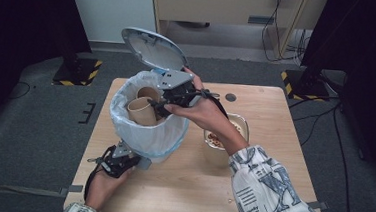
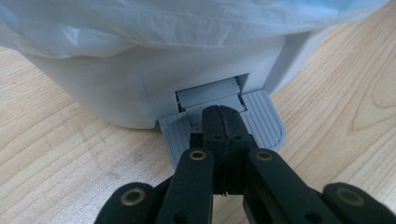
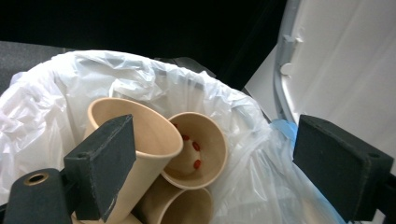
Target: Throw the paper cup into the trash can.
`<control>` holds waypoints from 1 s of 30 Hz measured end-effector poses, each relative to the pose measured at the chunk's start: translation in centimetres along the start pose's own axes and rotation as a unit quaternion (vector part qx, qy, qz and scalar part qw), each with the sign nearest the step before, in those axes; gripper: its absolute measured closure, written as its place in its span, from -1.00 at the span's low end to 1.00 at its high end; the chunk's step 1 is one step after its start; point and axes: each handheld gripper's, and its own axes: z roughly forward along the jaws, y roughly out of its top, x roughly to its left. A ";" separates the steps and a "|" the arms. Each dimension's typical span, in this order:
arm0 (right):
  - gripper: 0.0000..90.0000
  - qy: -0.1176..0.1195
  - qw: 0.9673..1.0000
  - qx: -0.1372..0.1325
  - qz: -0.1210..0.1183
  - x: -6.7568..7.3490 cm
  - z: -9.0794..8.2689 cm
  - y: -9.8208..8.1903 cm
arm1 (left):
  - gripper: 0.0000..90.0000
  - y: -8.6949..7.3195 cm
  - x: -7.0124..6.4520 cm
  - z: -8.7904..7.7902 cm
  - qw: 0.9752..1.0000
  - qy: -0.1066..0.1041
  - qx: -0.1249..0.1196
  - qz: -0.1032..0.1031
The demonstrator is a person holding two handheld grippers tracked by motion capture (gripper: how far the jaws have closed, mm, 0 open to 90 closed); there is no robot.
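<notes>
- Pale wooden table (image 1: 268,141) carries a white lined pedal bin (image 1: 146,133).
- Right gripper (image 3: 205,163), jaws released, hovers just above the tan paper cups (image 3: 154,140).
- Left gripper (image 2: 223,122), clenched empty, presses the grey pedal (image 2: 264,121).

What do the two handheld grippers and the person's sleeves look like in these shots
Both the left gripper and the right gripper are black linkage frames with brass-coloured pivot pins, each topped by a grey three-cornered plate and trailing a black cable. The jaws end in blocky black pads. The sleeves are white with a blue-grey print of letters and lines.
</notes>
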 end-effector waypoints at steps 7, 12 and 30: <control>-0.70 -0.009 1.000 0.000 0.002 -0.5 -0.8 -0.4 | 1.00 0.0 0.0 0.0 1.000 0.000 0.000 0.000; -0.70 -0.016 1.000 0.000 0.007 -1.0 -1.6 -0.9 | 1.00 0.0 0.0 0.0 1.000 0.000 0.000 0.000; -0.68 -0.032 0.999 0.003 0.020 -2.3 -3.8 -2.5 | 1.00 0.0 0.0 0.0 1.000 0.000 0.000 0.000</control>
